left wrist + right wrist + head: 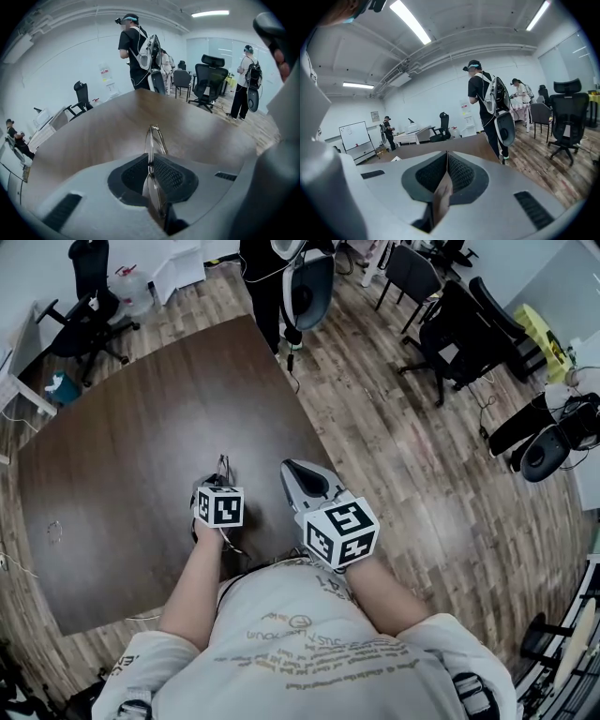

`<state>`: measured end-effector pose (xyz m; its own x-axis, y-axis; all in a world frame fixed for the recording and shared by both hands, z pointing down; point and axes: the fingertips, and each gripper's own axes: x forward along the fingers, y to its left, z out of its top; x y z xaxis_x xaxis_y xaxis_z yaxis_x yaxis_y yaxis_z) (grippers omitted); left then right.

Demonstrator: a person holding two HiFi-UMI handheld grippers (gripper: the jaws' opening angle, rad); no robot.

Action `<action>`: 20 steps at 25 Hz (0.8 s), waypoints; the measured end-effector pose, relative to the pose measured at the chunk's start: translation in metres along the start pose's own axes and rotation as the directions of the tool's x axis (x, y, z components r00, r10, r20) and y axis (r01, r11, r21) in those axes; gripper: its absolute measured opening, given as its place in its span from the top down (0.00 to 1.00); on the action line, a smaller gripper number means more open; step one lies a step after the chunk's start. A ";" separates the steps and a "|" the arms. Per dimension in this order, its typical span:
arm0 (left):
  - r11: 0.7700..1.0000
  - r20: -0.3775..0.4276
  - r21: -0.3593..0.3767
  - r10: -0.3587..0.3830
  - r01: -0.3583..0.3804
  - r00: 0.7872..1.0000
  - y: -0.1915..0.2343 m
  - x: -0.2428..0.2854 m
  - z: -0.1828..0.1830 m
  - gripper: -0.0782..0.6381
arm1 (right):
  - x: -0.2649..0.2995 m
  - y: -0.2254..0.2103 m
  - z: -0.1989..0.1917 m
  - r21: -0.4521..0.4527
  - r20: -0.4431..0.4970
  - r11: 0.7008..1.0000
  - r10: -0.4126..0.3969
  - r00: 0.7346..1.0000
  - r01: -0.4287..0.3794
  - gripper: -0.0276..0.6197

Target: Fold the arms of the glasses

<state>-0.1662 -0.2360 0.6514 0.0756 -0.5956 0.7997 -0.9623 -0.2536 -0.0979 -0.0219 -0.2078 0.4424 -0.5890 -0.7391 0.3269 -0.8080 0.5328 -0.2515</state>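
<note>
Thin wire-rimmed glasses (151, 140) stand edge-on between the pads of my left gripper (150, 161), which is shut on them; a lens and rim stick out past the jaw tips over the dark brown table (108, 126). From the head view, the left gripper (217, 484) points down at the table (141, 446) near its front edge, and the glasses (223, 468) show as a thin wire shape just beyond it. My right gripper (292, 469) hovers just right of the left one, at the table's near right edge. Its jaws (446, 157) are shut with nothing between them.
A person with a backpack (281, 277) stands at the table's far corner. Black office chairs (450, 315) stand on the wooden floor to the right, and another chair (89, 306) at the far left. More people (520, 101) stand further back.
</note>
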 end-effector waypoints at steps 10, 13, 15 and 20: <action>0.994 -0.065 0.067 0.092 -0.087 0.994 0.018 0.033 -0.013 0.83 | -0.003 -0.017 -0.002 0.015 -0.017 0.998 -0.056 0.998 0.056 0.92; 0.989 -0.072 0.106 0.111 -0.103 0.991 0.019 0.038 -0.016 0.83 | -0.002 -0.016 -0.002 0.014 -0.021 0.998 -0.060 0.998 0.060 0.92; 0.989 -0.072 0.110 0.106 -0.098 0.992 0.018 0.039 -0.017 0.83 | -0.002 -0.016 -0.002 0.013 -0.023 0.998 -0.063 0.998 0.063 0.92; 0.991 -0.078 0.105 0.093 -0.085 0.993 0.014 0.043 -0.021 0.82 | -0.002 -0.019 -0.005 0.035 -0.033 0.997 -0.062 0.998 0.063 0.92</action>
<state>-0.1819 -0.2493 0.6970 -0.0347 -0.5556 0.8307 -0.9325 -0.2810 -0.2269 -0.0052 -0.2142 0.4513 -0.5382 -0.7564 0.3718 -0.8425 0.4705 -0.2624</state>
